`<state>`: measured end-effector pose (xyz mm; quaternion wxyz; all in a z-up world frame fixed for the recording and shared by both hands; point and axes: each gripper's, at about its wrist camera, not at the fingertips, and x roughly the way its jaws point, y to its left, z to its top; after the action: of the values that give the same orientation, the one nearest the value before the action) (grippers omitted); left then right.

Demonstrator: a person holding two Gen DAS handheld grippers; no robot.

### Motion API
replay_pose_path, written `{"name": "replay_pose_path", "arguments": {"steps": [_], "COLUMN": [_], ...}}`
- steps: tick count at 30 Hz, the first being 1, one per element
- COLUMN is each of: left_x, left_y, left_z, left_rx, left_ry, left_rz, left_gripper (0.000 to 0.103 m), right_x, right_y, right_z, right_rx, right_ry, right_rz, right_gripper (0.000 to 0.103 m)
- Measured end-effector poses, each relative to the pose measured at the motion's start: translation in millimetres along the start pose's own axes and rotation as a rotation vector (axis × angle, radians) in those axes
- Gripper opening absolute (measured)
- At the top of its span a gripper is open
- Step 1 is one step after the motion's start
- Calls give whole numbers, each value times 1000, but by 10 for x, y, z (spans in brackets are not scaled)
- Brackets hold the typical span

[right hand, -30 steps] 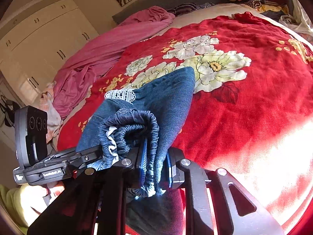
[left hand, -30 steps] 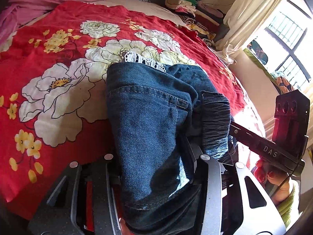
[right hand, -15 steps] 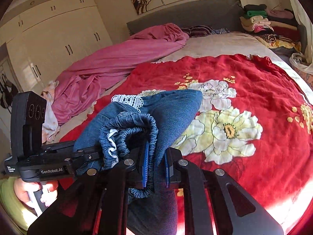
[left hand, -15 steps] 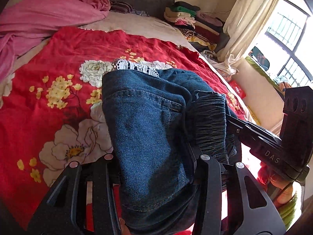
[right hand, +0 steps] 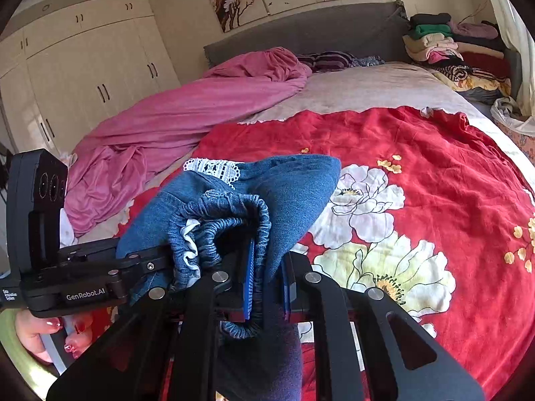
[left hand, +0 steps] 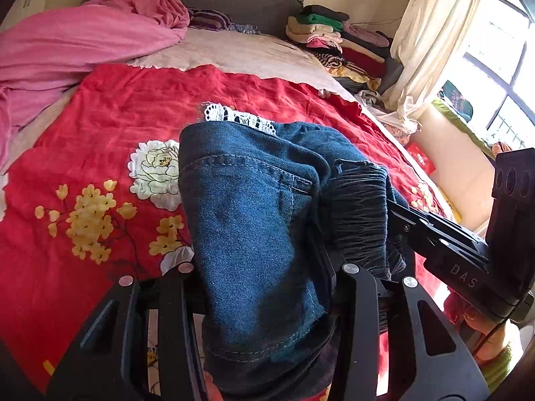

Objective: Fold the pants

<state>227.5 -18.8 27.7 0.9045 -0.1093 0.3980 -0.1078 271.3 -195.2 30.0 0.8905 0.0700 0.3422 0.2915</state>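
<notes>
Pants (left hand: 254, 220) hang bunched between both grippers: left gripper (left hand: 267, 277) clamps thick denim, right gripper (right hand: 267, 277) pinches the elastic waistband (right hand: 234, 220).

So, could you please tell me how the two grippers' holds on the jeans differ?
The left gripper stands wider, around a thick fold of the jeans; the right gripper is nearly shut. The left holds plain denim; the right pinches the gathered elastic waistband. Both hold the jeans above the red bedspread.
</notes>
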Motion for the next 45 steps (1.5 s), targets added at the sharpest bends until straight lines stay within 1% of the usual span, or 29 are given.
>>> {"name": "replay_pose_path", "arguments": {"steps": [3,5,6,7,8,9,10,12,13,15,17,19,23,27,30,31,34,42,45], "left_x": [205,307,334,355,377,393,405,416,414,396,373,347,296,200,118,91,26,-92,-140], "left_y": [85,140,166,195,221,244,264,301,318,329,330,331,314,275,221,203,177,141,138], "left_z": [-76,-138,-164,-186,-207,-228,-250,-296,-311,-333,-354,-364,-343,-329,-312,-307,-284,-238,-222], "left_rx": [-31,-43,-47,-54,-63,-68,-69,-79,-85,-85,-84,-91,-80,-62,-38,-30,-19,-25,-30], "left_ry": [59,86,91,96,104,111,111,108,105,99,93,88,77,61,46,40,27,11,1], "left_rz": [-17,-5,2,4,8,16,22,33,37,44,52,58,79,91,97,99,103,106,113], "left_gripper": [36,36,39,41,46,53,56,65,67,71,73,76,83,90,93,93,93,93,93], "right_x": [244,381,429,445,441,427,404,369,350,326,291,244,131,9,-79,-101,-157,-299,-354], "right_y": [-167,-257,-282,-304,-322,-341,-359,-371,-365,-357,-350,-343,-326,-294,-277,-269,-249,-172,-127], "right_z": [-114,-230,-287,-341,-380,-407,-431,-448,-454,-459,-459,-457,-446,-410,-387,-377,-344,-270,-251], "right_rx": [65,97,94,95,100,110,123,129,124,107,98,89,74,74,87,89,90,74,54], "right_ry": [95,159,181,184,178,170,164,162,161,161,156,150,127,95,69,63,50,27,15], "right_rz": [-24,-46,-63,-84,-92,-97,-111,-135,-153,-188,-205,-222,-231,-235,-236,-240,-247,-260,-272], "right_gripper": [13,15,18,21,23,28,35,42,47,54,57,64,67,76,83,87,93,98,98]}}
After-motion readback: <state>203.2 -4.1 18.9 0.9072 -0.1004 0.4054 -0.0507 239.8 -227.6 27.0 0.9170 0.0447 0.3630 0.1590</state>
